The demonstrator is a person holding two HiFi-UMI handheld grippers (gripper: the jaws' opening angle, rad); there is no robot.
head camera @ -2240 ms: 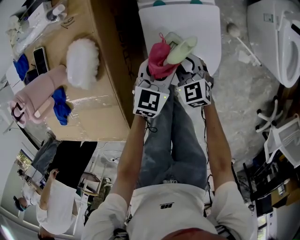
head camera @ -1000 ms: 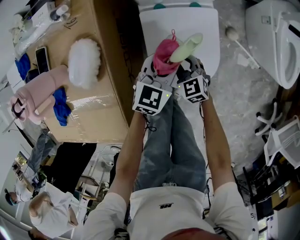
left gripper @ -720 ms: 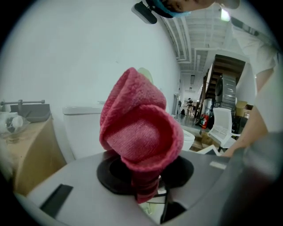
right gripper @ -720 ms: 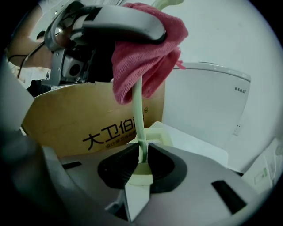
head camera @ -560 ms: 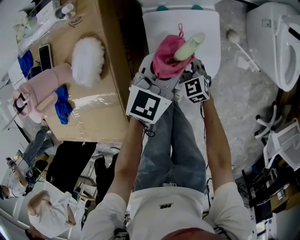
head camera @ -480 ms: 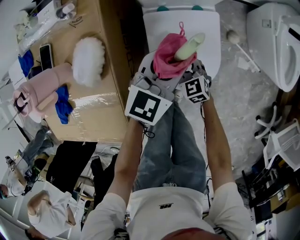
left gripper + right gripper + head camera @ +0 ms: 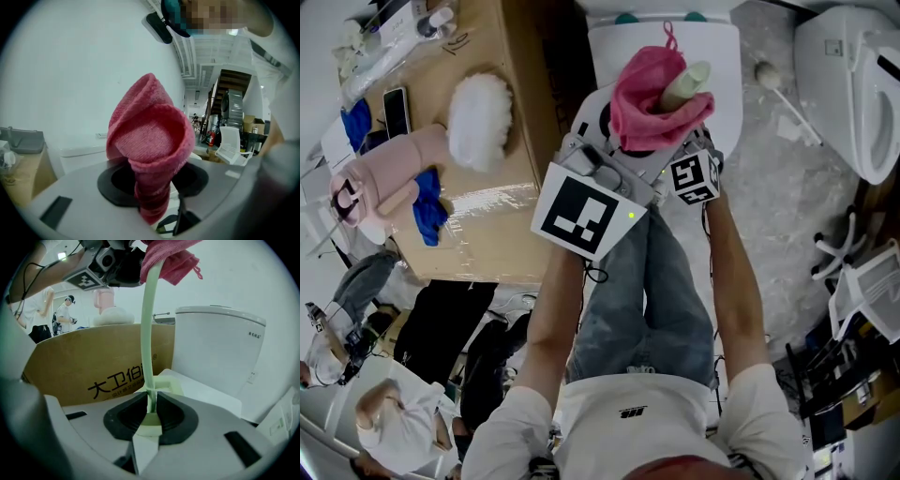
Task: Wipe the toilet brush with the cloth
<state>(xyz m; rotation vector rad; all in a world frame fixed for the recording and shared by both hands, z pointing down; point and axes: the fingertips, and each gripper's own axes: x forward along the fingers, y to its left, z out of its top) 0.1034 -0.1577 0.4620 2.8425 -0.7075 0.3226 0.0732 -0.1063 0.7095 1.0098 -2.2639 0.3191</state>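
The pale green toilet brush [image 7: 686,82] stands upright in my right gripper [image 7: 680,134], whose jaws are shut on its lower shaft [image 7: 150,333]. A pink cloth [image 7: 649,98] is wrapped round the upper part of the brush, so only the rounded tip shows above it. My left gripper [image 7: 626,142] is shut on this cloth [image 7: 150,140], which bulges out above its black pads [image 7: 117,183]. In the right gripper view, the cloth [image 7: 171,258] and the left gripper [image 7: 108,263] sit at the top of the shaft, above my right gripper [image 7: 151,416].
A white toilet with a closed lid [image 7: 717,42] is straight ahead, its tank [image 7: 220,348] close by. A cardboard box [image 7: 502,187] at the left carries a white fluffy thing [image 7: 478,117], a pink object [image 7: 380,173] and blue cloths. Another toilet [image 7: 853,75] stands right.
My left gripper has risen with the pink cloth, sliding it up the brush toward the tip. The right gripper and the brush have kept still.
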